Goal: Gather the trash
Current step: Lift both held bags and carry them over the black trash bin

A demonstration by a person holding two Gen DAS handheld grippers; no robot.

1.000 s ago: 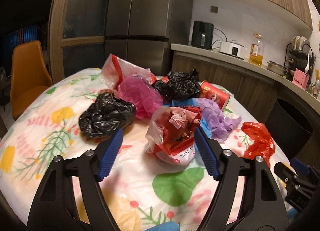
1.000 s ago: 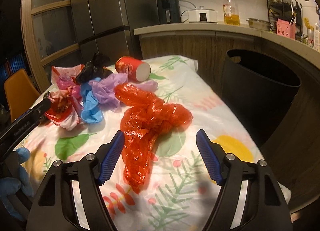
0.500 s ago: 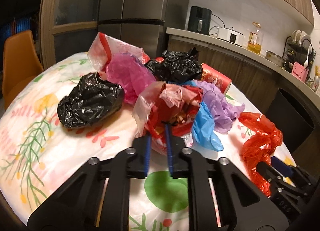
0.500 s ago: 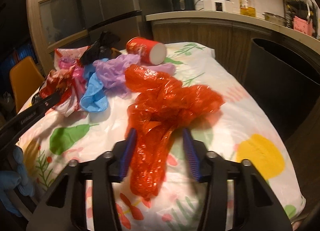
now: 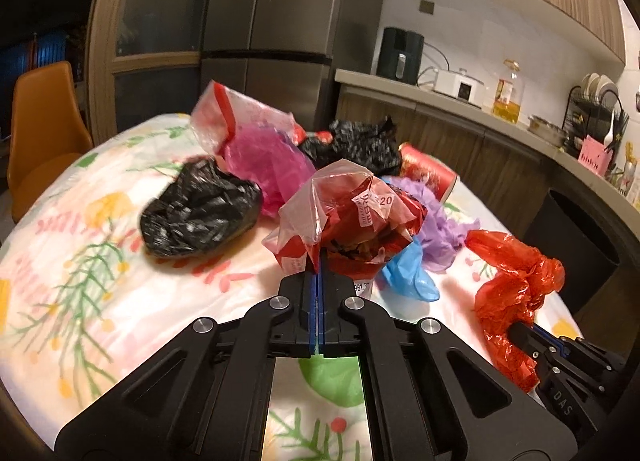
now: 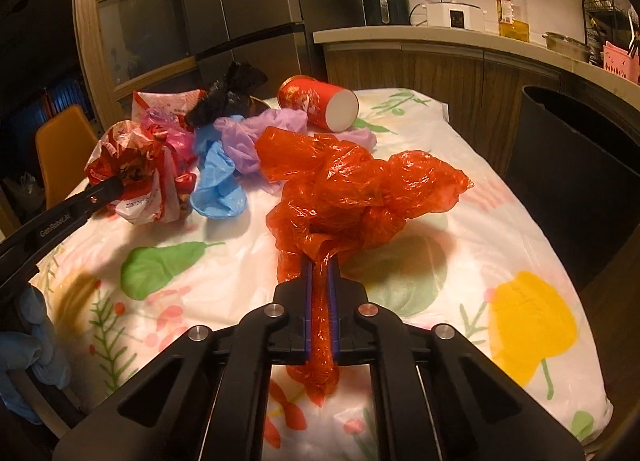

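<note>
My left gripper (image 5: pixel 319 267) is shut on a crumpled red-and-clear snack wrapper (image 5: pixel 352 221) and holds it just above the flowered tablecloth (image 5: pixel 80 281). The wrapper also shows in the right wrist view (image 6: pixel 132 173). My right gripper (image 6: pixel 320 265) is shut on a red plastic bag (image 6: pixel 352 189), which is raised off the cloth. That bag also shows in the left wrist view (image 5: pixel 516 285). Other trash lies behind: a black bag (image 5: pixel 200 213), a pink bag (image 5: pixel 264 161), a blue glove (image 6: pixel 218 181), a purple glove (image 6: pixel 260 133) and a red paper cup (image 6: pixel 320 101).
A black trash bin (image 6: pixel 572 165) stands at the table's right side, below a kitchen counter (image 6: pixel 440 35). An orange chair (image 5: pixel 44 113) stands at the far left. A fridge (image 5: pixel 280 33) is behind the table.
Both grippers went from wide open to shut. The left closed on the snack wrapper and lifted it. The right closed on the red bag and raised it.
</note>
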